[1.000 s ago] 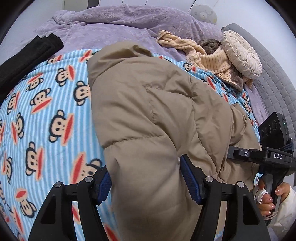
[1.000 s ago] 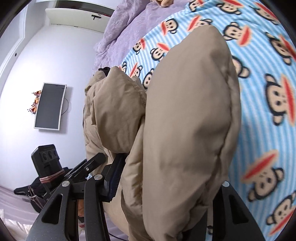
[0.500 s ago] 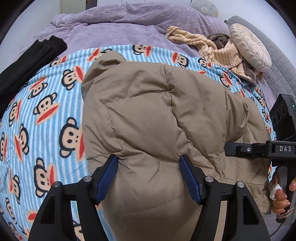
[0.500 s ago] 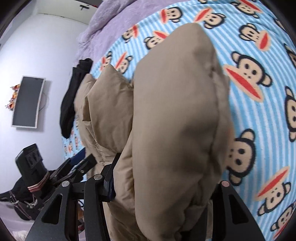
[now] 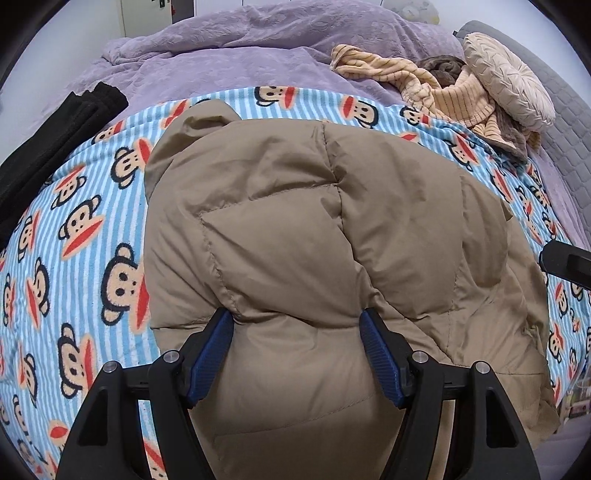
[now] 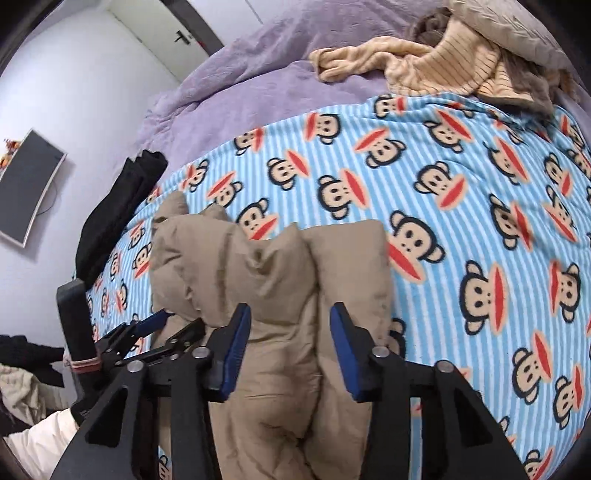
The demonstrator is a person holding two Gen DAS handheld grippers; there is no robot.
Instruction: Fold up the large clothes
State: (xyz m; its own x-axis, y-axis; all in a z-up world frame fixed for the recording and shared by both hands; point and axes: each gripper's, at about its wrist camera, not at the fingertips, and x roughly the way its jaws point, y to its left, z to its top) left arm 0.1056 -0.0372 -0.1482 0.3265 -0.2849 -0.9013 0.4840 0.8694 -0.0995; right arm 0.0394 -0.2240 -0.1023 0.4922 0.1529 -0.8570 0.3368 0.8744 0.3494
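Both grippers, left (image 5: 297,350) and right (image 6: 290,350), clamp thick folds of the jacket (image 5: 314,229) at lower centre; puffy, light, slippery, springy, so grip seams.

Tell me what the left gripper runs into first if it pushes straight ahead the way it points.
The tan puffer jacket: the left gripper already has its bulk between its fingers. Beyond that, probably the monkey-print blanket.

Setting: home bedroom. Bed (image 5: 569,122) with grey quilted headboard, lilac duvet (image 5: 258,48), monkey-print blanket (image 6: 461,206). Round pillow (image 5: 509,81) against headboard. Wall-mounted screen (image 6: 27,184) and door (image 6: 162,33) beyond bed's far side.
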